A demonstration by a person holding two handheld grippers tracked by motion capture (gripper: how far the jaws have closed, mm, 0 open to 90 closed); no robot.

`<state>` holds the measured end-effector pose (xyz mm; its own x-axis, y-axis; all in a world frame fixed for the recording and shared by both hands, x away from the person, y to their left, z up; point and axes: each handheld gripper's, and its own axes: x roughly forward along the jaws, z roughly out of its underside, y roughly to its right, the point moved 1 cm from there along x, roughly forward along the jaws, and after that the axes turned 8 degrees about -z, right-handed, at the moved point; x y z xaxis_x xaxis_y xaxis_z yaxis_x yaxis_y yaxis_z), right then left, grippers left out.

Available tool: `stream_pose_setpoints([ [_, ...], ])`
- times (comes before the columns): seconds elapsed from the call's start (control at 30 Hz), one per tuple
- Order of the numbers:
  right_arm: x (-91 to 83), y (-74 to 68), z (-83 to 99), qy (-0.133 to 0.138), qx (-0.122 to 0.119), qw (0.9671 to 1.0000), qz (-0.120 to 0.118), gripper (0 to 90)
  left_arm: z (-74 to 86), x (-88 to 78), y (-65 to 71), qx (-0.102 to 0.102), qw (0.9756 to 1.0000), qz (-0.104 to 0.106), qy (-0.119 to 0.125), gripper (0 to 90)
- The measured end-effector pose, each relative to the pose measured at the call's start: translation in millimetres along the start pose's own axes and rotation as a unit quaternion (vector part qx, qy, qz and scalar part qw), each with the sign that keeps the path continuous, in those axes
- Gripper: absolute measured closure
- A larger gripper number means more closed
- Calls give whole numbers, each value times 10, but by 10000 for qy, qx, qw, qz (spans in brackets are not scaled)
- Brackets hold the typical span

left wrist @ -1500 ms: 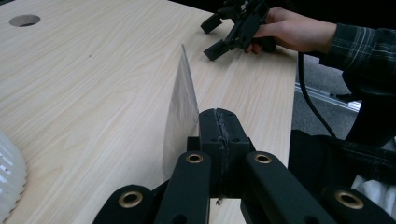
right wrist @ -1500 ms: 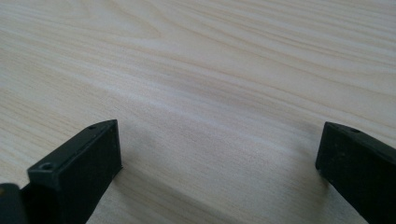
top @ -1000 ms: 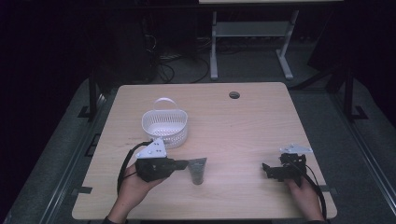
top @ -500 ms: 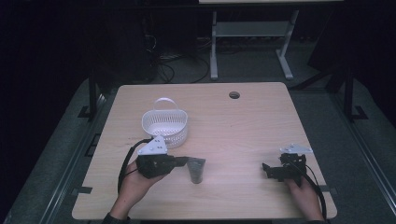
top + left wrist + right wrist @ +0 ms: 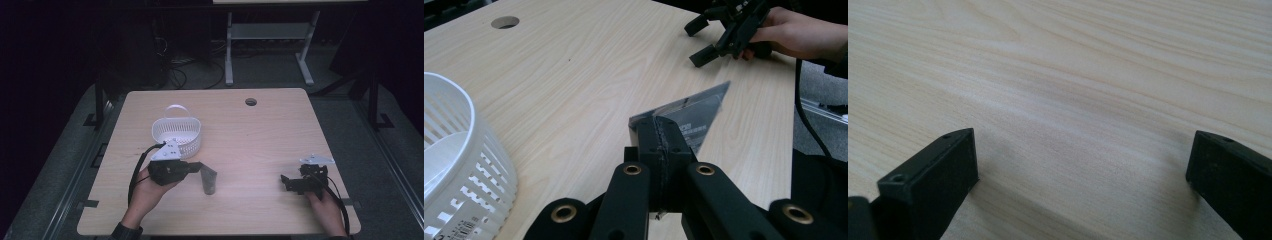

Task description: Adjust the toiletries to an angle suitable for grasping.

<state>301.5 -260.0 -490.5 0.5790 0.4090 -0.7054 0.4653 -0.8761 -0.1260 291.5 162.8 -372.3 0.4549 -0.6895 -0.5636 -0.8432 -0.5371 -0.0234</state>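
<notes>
One dark, flat packet (image 5: 696,112) with pale print hangs pinched in the left gripper (image 5: 659,131); the right gripper (image 5: 1083,165) gapes wide.

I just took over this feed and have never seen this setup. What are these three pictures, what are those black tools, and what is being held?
A person sits at a wooden table with a hand-held two-jaw gripper in each hand; there is no robot arm. The high view looks down from above the person's side. The other two come from cameras riding on each gripper, looking along its black jaws. The left gripper is shut on a dark flat packet, pinched at one end. A white slotted basket stands just beyond it. The right gripper is open with nothing between its jaws, low over bare wood. A round hole sits near the table's far edge.
</notes>
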Motion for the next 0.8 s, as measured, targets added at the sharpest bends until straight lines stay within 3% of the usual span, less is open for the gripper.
stream_pose_setpoints([
  [0.8,0,0,0,0,-3,10000,1,0,-72,109,-72,33,9999,-127,20,896],
])
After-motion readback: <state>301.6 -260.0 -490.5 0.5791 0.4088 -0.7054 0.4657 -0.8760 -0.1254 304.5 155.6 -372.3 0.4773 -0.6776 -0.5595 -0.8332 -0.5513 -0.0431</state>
